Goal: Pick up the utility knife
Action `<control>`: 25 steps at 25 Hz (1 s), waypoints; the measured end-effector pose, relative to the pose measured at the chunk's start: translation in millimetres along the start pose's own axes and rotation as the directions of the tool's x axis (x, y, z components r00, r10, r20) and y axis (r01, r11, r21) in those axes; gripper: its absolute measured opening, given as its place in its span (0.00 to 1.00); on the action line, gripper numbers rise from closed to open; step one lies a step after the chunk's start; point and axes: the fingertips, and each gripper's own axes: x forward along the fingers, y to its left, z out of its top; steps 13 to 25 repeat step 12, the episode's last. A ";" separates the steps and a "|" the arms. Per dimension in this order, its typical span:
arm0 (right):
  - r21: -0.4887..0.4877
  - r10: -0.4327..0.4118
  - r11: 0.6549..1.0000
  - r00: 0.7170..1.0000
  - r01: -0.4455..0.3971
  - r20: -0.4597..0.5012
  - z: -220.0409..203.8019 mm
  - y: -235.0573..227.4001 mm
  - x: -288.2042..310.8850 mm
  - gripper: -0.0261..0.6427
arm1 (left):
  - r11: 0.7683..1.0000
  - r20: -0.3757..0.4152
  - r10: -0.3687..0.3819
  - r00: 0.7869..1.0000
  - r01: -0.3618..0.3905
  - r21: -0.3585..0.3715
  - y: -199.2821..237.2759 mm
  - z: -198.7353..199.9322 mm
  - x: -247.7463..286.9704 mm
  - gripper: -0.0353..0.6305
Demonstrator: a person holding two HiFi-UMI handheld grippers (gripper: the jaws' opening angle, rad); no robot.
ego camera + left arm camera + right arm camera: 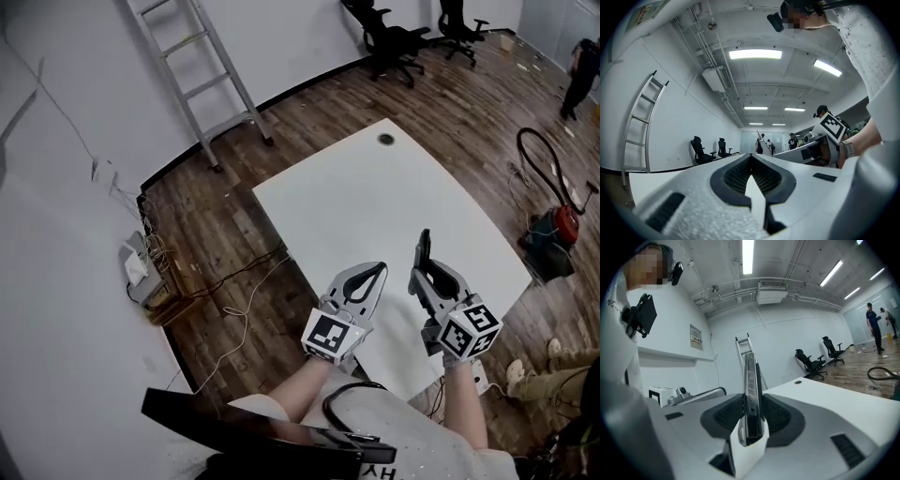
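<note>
The utility knife (425, 246) is a slim black one, and my right gripper (424, 274) is shut on its lower end, so the rest sticks out past the jaw tips above the white table (375, 197). In the right gripper view the knife (750, 376) stands upright, clamped between the two dark pads of the right gripper (750, 399). My left gripper (381, 267) hovers beside it on the left, over the table's near edge. Its jaws (751, 157) meet at the tips with nothing between them.
A round cable hole (386, 139) marks the table's far end. An aluminium ladder (202, 75) leans on the wall at the back left. Cables and a power strip (141, 272) lie on the wooden floor to the left. Office chairs (394, 42) stand at the back, and a red vacuum (562, 225) at the right.
</note>
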 end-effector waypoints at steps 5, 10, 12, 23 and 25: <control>-0.024 0.026 0.999 1.000 -0.026 -0.017 0.0 8.8 24.7 0.25 | 0.999 0.010 0.038 0.999 -0.038 -0.004 25.2 2.1 -6.6 0.06; -0.036 0.043 0.998 0.999 -0.044 -0.023 0.5 13.0 29.8 0.25 | 0.999 0.007 0.047 0.999 -0.047 0.003 25.8 2.6 -8.6 0.06; -0.038 0.048 0.998 0.998 -0.049 -0.027 0.5 12.7 29.4 0.25 | 0.999 0.005 0.050 0.999 -0.050 0.004 24.7 2.6 -8.0 0.06; -0.038 0.048 0.998 0.998 -0.049 -0.027 0.5 12.7 29.4 0.25 | 0.999 0.005 0.050 0.999 -0.050 0.004 24.7 2.6 -8.0 0.06; -0.038 0.048 0.998 0.998 -0.049 -0.027 0.5 12.7 29.4 0.25 | 0.999 0.005 0.050 0.999 -0.050 0.004 24.7 2.6 -8.0 0.06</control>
